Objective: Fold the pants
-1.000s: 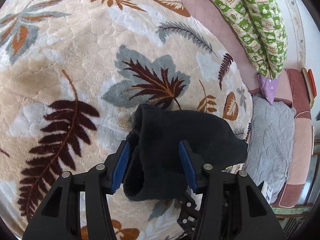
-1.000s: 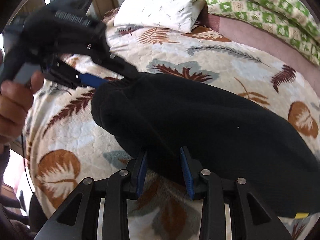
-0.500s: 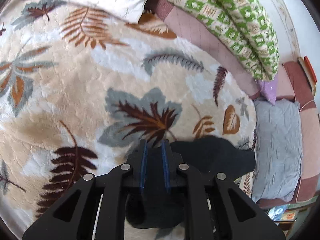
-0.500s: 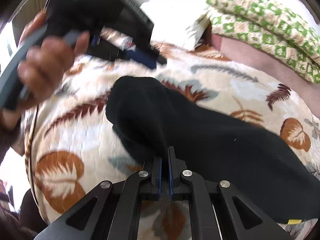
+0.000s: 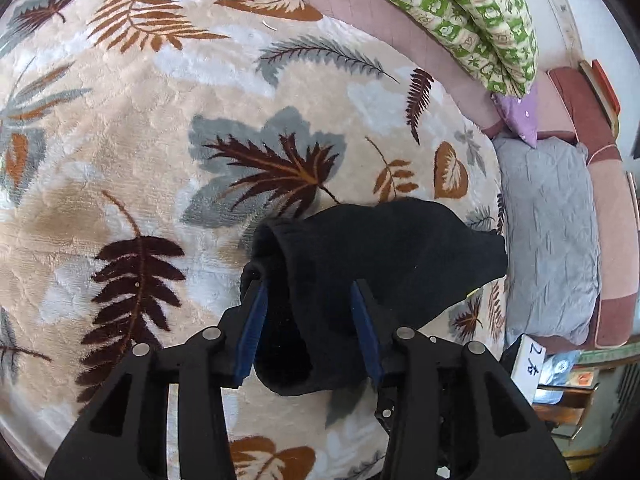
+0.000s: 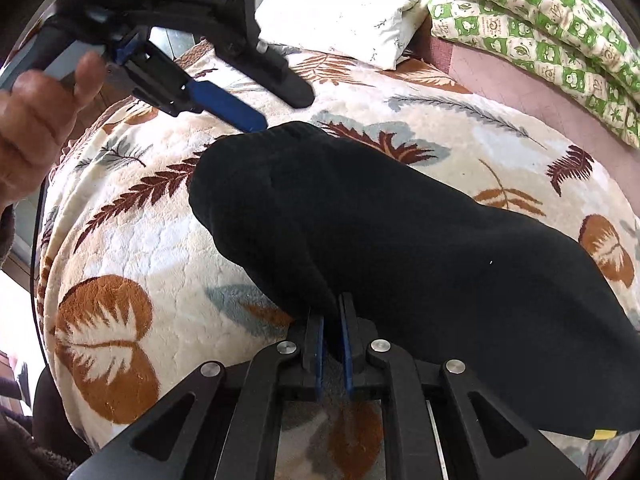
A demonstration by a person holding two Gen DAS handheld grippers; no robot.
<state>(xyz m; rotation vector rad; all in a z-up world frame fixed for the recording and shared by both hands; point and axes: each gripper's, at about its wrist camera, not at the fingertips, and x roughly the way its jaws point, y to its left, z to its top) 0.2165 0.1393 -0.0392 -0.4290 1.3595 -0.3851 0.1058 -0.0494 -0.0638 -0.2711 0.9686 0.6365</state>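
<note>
- At the far left of the right wrist view, the person's hand (image 6: 36, 136) holds the left hand-held gripper (image 6: 276, 110) above the bed; a blue pad on one finger (image 6: 228, 106) ends just at the upper edge of the black cloth.
- The bed is covered by a cream plush blanket (image 5: 132, 128) printed with brown, rust and grey leaves; it fills most of both views.
- A white pillow (image 6: 344, 12) with small sprig marks lies at the head of the bed, beyond the blanket.
- The black pants (image 5: 372, 264) lie bunched on the blanket, near its right edge in the left wrist view, and in the right wrist view they stretch from the middle to the lower right corner.
- The left hand-held gripper (image 5: 308, 312) stands partly wide with its jaws opening; a fold of the pants sits between the blue pads, and they do not visibly press it.
- The right hand-held gripper (image 6: 332, 344) is nearly closed, its narrow jaws pinching the near edge of the pants.
- A green-and-cream patterned quilt (image 5: 472, 20) lies folded along a pink quilted strip (image 5: 360, 4) behind the blanket.
- Right of the blanket, a grey cushion (image 5: 548, 232) lies with a small purple cloth (image 5: 516, 114) beside its far end.
- A small yellow tag (image 6: 602, 434) shows at the pants' lower right edge.
</note>
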